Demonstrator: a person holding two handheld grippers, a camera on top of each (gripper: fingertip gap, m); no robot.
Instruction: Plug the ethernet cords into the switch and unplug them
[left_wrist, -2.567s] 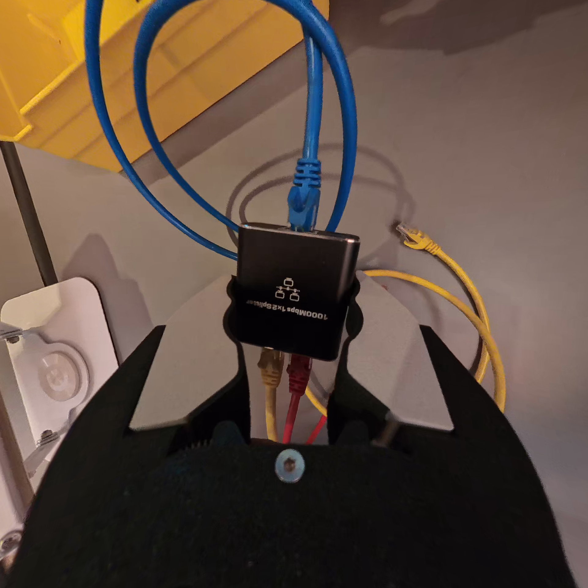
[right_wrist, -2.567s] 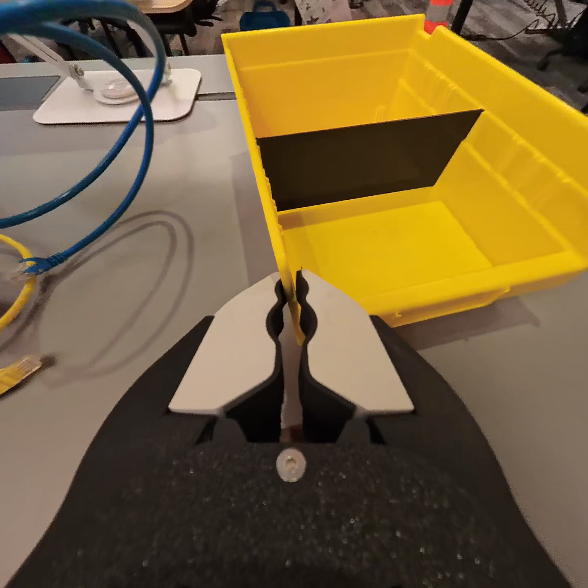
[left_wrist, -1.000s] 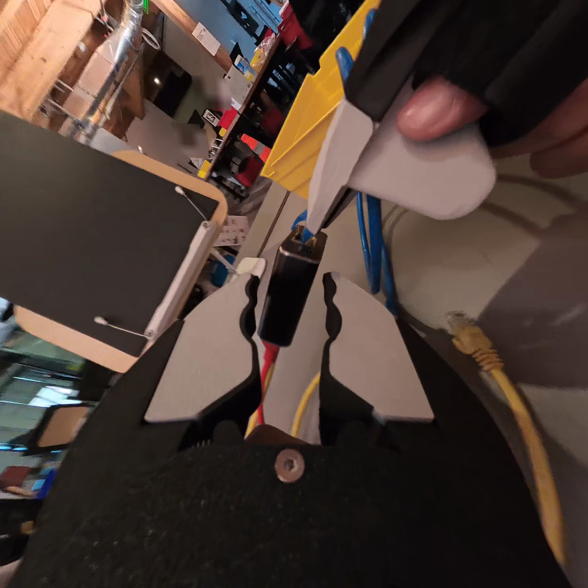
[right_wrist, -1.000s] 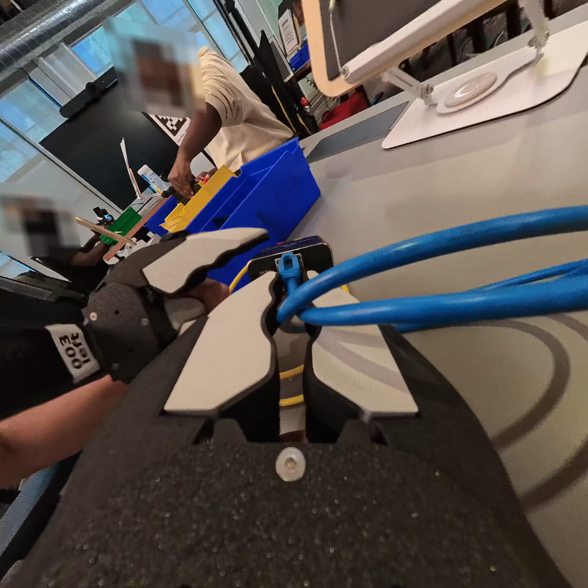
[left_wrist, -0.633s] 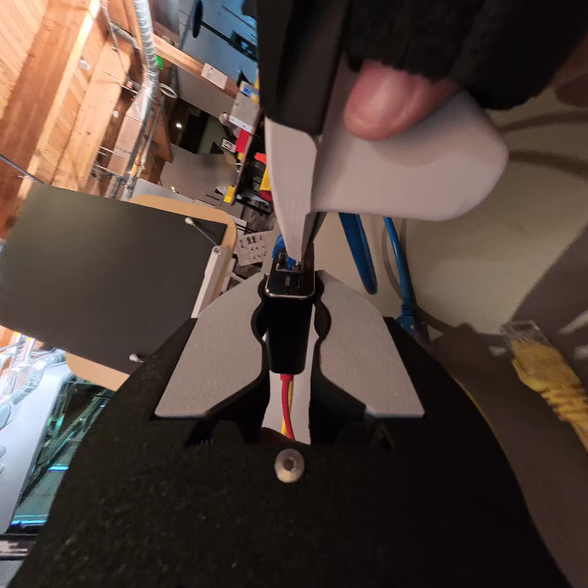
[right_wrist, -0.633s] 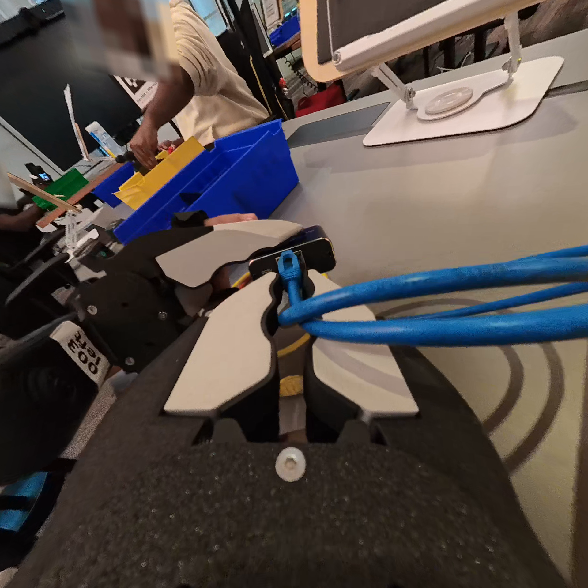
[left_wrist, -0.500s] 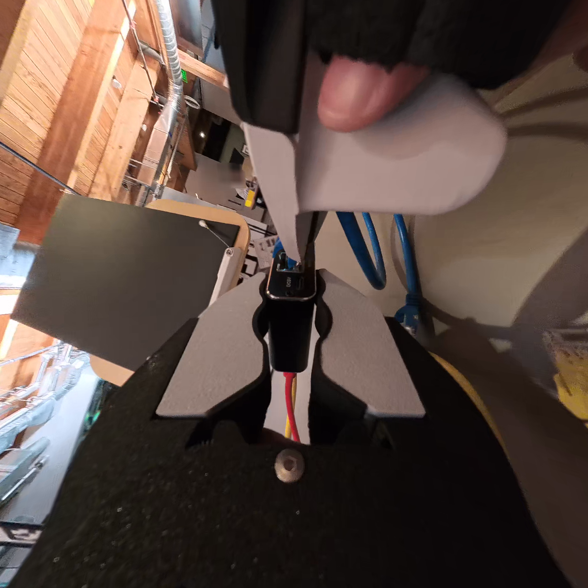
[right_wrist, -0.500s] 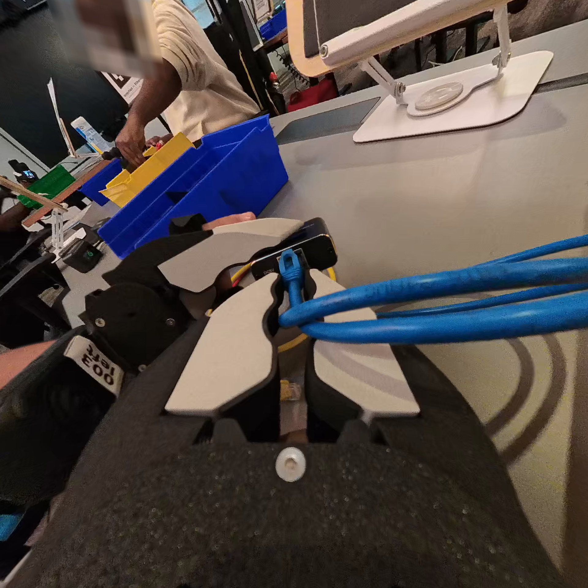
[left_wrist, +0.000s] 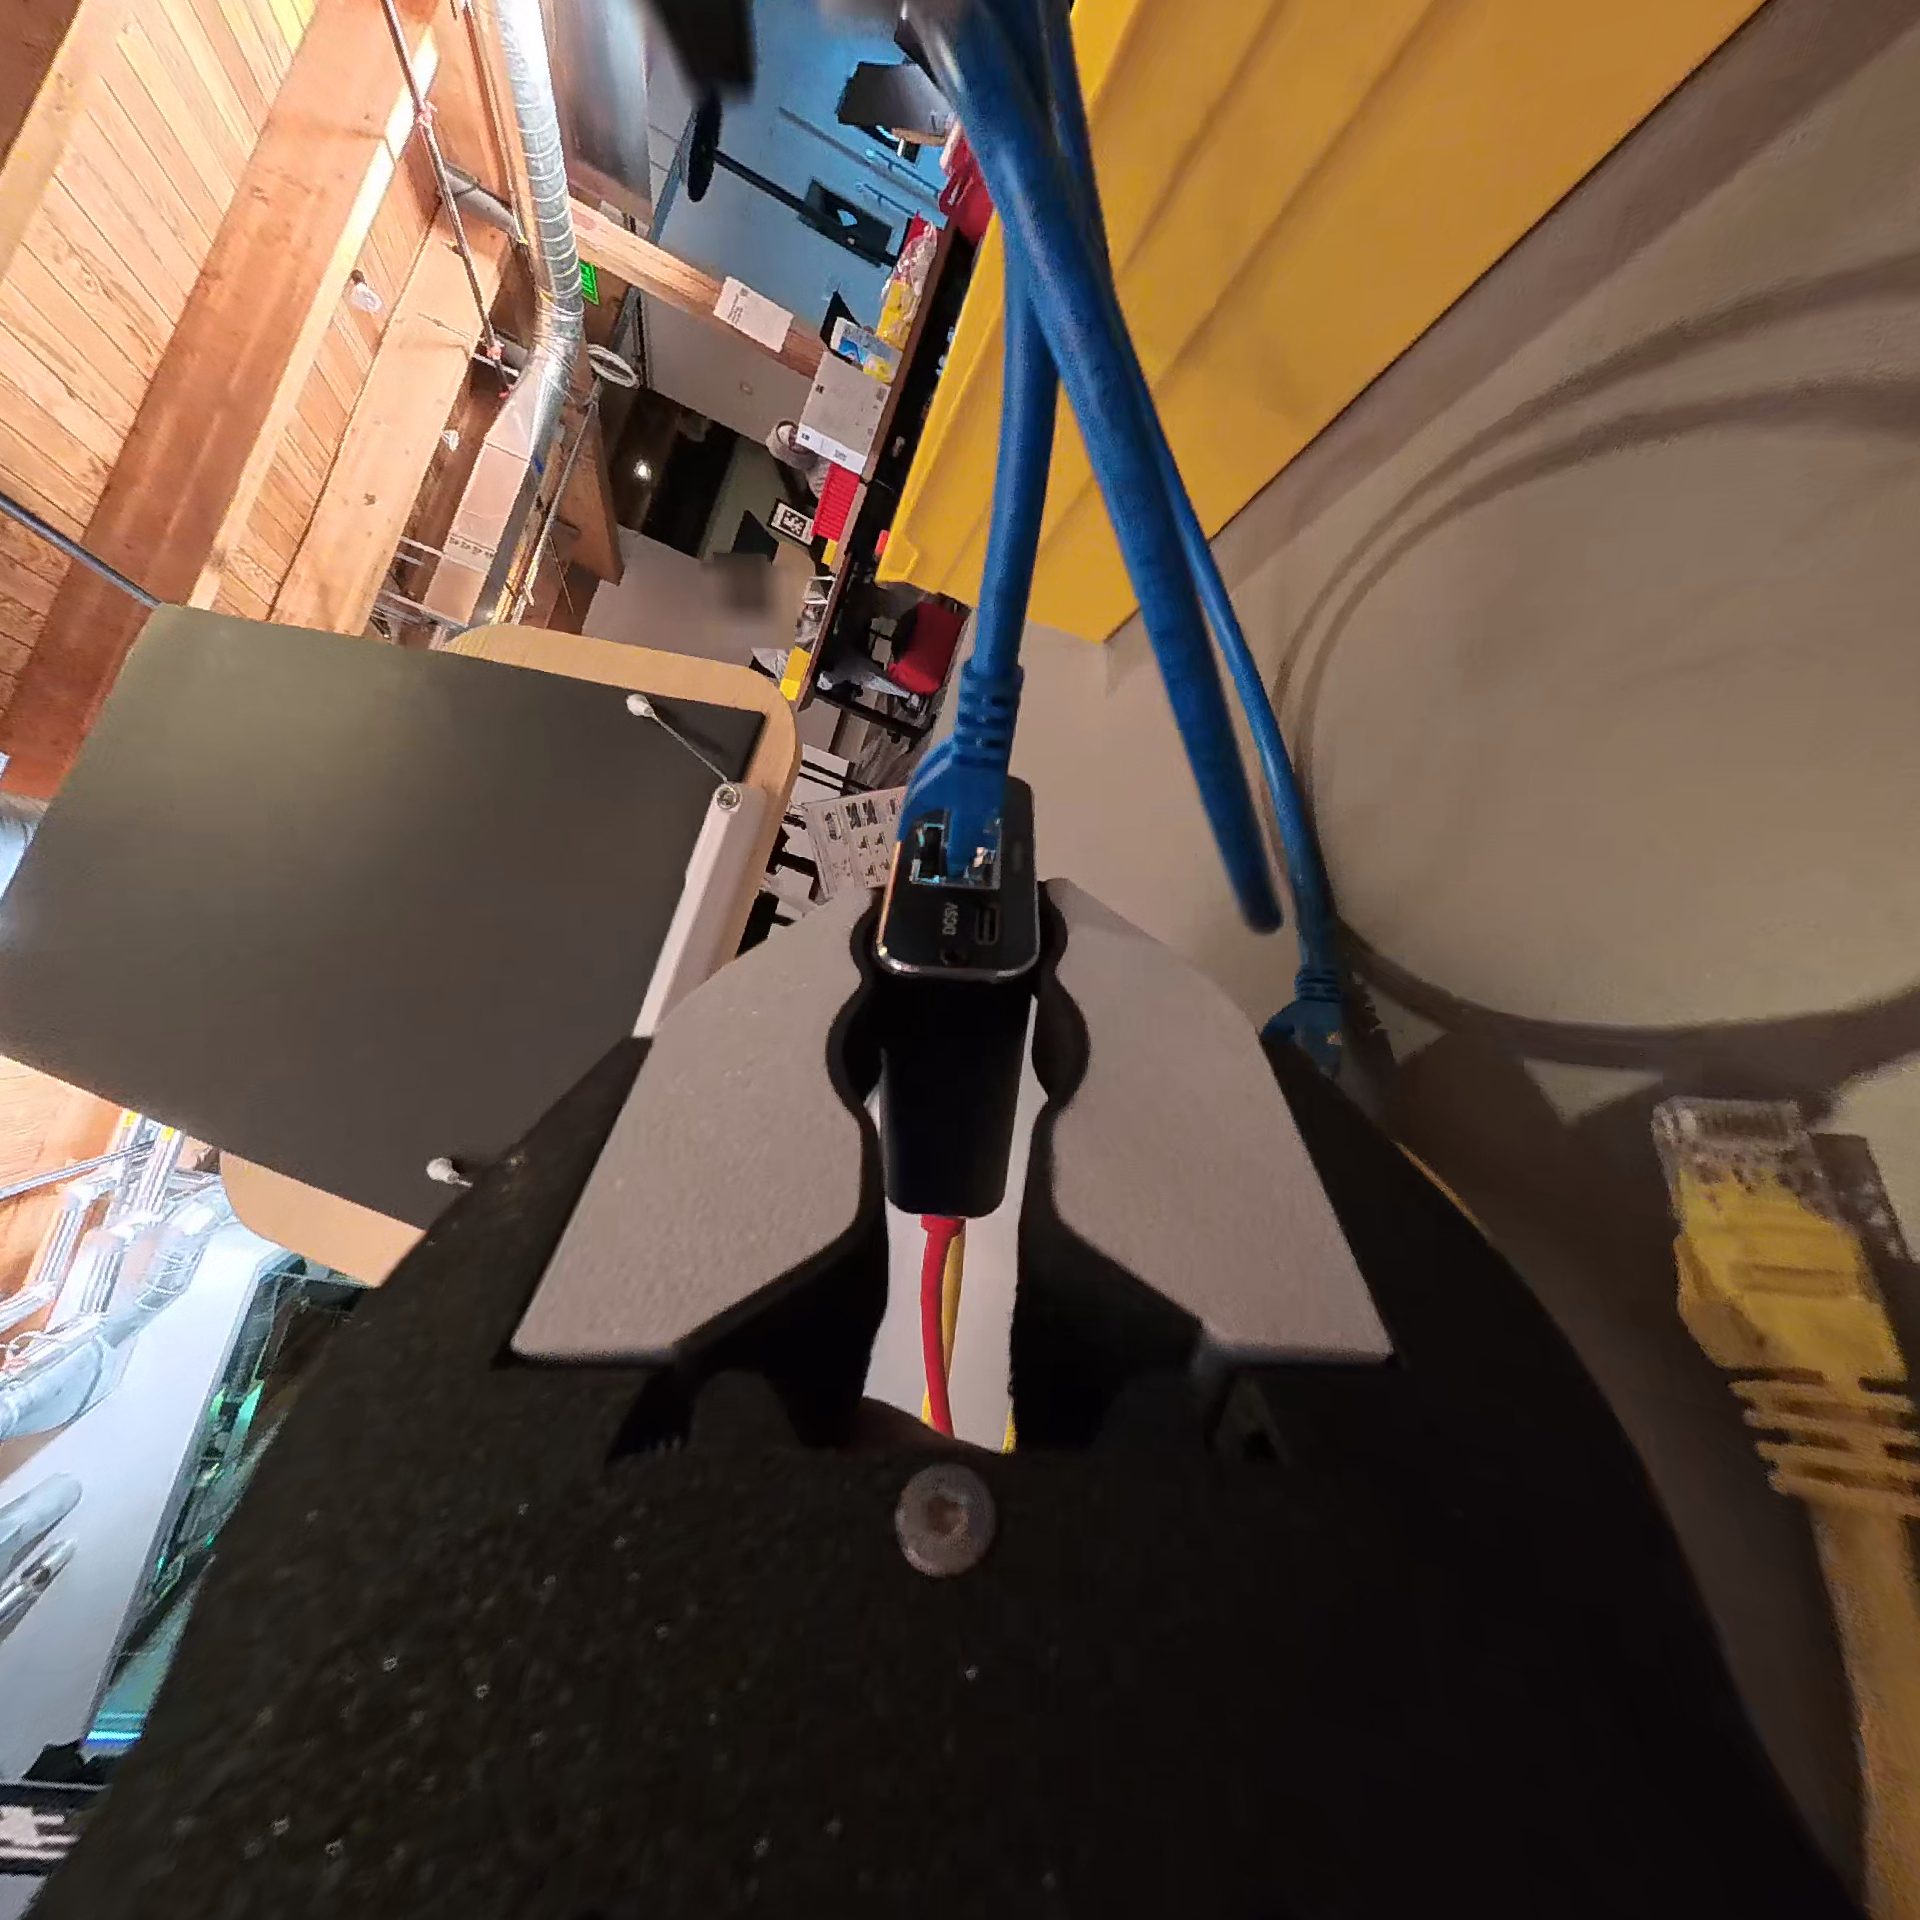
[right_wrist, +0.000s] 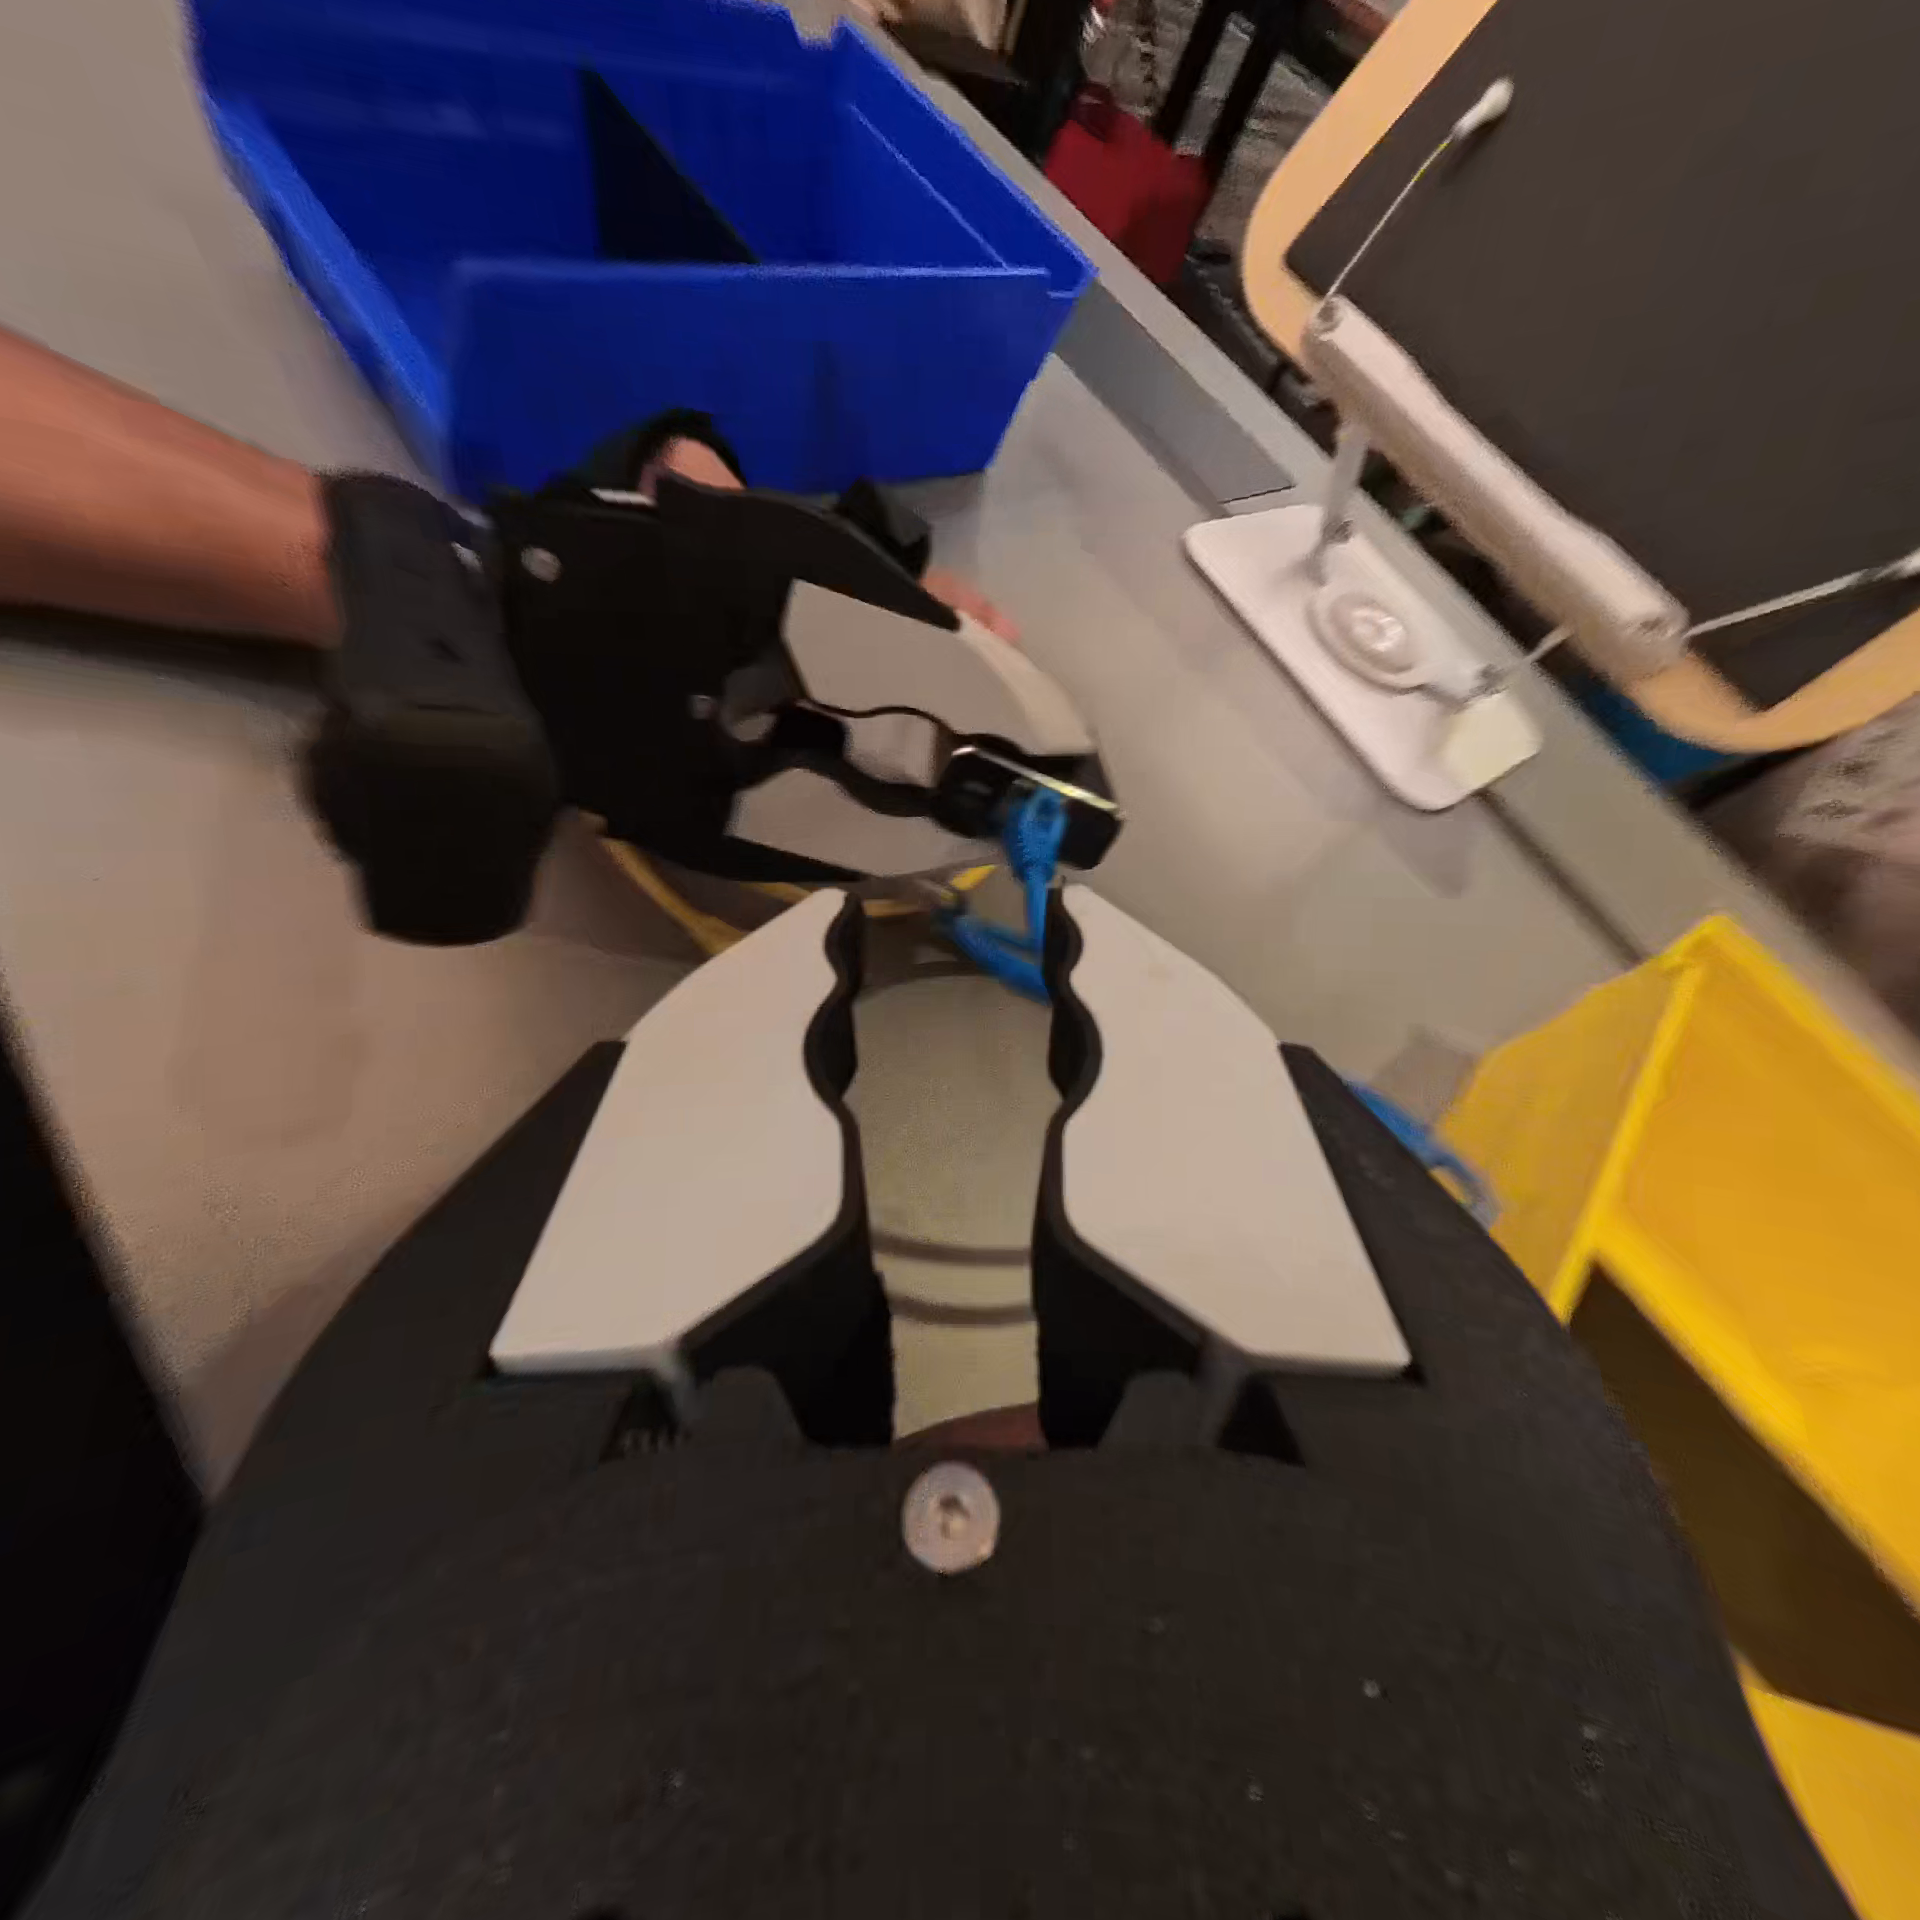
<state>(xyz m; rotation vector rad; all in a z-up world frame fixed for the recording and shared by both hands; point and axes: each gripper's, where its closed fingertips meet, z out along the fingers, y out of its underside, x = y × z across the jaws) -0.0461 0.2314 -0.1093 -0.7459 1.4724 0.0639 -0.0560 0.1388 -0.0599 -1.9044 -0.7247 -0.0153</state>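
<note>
My left gripper (left_wrist: 956, 920) is shut on the narrow sides of the black switch (left_wrist: 954, 1081) and holds it above the grey table. The blue cord's plug (left_wrist: 951, 821) sits in the port on the switch's far end, slightly tilted. The blue cord (left_wrist: 1049, 343) loops upward, and its other plug (left_wrist: 1311, 1013) hangs to the right. Red and yellow cords (left_wrist: 940, 1320) leave the switch's near end. My right gripper (right_wrist: 951, 925) is open and empty, a short way back from the switch (right_wrist: 1075, 821) and blue plug (right_wrist: 1034, 831). The left gripper (right_wrist: 883, 769) shows there too.
A loose yellow plug (left_wrist: 1766, 1257) lies close on the right. A yellow bin (right_wrist: 1714, 1195) stands right of my right gripper and a blue bin (right_wrist: 675, 260) stands behind the left one. A white stand base (right_wrist: 1361, 665) carries a black board (left_wrist: 364, 914). A person's forearm (right_wrist: 135, 540) reaches in from the left. Left tips to right tips: about 11 centimeters.
My right gripper has opened, let go of the blue cord at the plug and drawn back from the switch. My left gripper still holds the switch.
</note>
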